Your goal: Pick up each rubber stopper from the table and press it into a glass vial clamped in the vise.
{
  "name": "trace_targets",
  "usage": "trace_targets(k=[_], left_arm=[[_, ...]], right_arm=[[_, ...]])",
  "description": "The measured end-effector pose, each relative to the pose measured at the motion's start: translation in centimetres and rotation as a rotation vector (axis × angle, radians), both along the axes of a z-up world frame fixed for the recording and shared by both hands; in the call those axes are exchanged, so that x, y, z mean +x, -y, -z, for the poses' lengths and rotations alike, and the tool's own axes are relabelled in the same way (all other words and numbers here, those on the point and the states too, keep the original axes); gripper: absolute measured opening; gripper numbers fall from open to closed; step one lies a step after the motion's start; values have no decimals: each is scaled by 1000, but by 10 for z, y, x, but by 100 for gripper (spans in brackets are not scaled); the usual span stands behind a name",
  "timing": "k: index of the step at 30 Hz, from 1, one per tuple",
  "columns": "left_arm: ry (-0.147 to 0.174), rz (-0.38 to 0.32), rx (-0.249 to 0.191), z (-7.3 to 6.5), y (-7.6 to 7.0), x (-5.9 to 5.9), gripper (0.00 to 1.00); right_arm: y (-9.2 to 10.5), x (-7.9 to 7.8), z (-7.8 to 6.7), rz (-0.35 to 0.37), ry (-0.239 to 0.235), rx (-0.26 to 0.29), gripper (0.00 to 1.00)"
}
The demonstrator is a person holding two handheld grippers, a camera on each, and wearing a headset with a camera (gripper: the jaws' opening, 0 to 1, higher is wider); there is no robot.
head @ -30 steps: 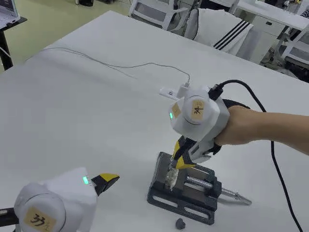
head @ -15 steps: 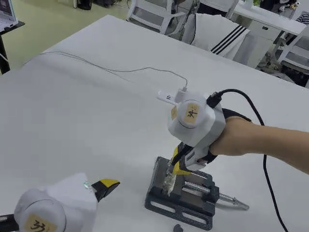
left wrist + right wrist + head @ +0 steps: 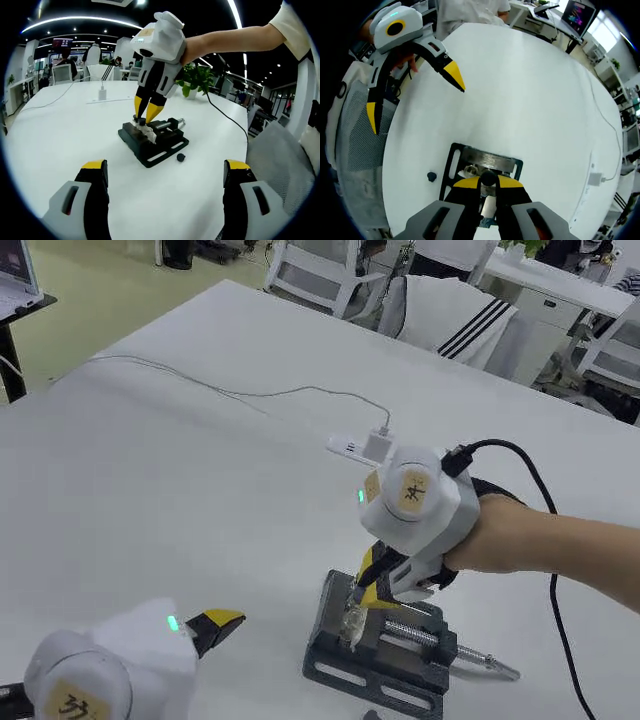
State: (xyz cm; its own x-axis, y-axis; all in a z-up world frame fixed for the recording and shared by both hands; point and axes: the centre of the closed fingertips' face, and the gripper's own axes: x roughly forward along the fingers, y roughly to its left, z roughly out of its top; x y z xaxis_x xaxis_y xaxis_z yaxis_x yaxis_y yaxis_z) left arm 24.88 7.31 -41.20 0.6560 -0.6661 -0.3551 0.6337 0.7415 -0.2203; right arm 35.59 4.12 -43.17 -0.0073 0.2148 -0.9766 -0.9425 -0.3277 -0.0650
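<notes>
**One stopper at the vial, one more on the table**

One rubber stopper (image 3: 488, 178) is pinched between the tips of your right gripper (image 3: 366, 592). Its jaws are pressed almost together on the stopper, directly over the glass vial (image 3: 350, 619) clamped in the vise (image 3: 400, 655). In the right gripper view the dark plug sits right at the vial's mouth. Whether it has entered the neck or only touches the rim cannot be told (the yellow tips hide the joint). Treat this as the pressing step partway through: lined up, but not shown seated.

Your left gripper (image 3: 165, 167) is spread wide and carries nothing. It hovers over the table (image 3: 200, 490) on the near side of the vise, well apart from it.

What is left: a second stopper (image 3: 180, 157) lies loose on the table near the vise base, untouched. The clamped glass reads as a pale, clear lump, so you cannot make out how many vials are there or whether any is already plugged. At the least, the plug in hand needs pushing home and the loose one needs fetching. Push straight down, since glass held in steel jaws would likely take a sideways shove badly.
</notes>
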Motion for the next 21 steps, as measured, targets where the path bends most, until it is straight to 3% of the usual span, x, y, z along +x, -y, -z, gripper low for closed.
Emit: trace_targets(k=[14,21], left_arm=[[-1,3,5,0,-2,0,95],[12,16,17,-1,-2,1,96]], right_arm=[[2,3,-6,13,13,11,19],[1,7,-17,46,-17,52,17]])
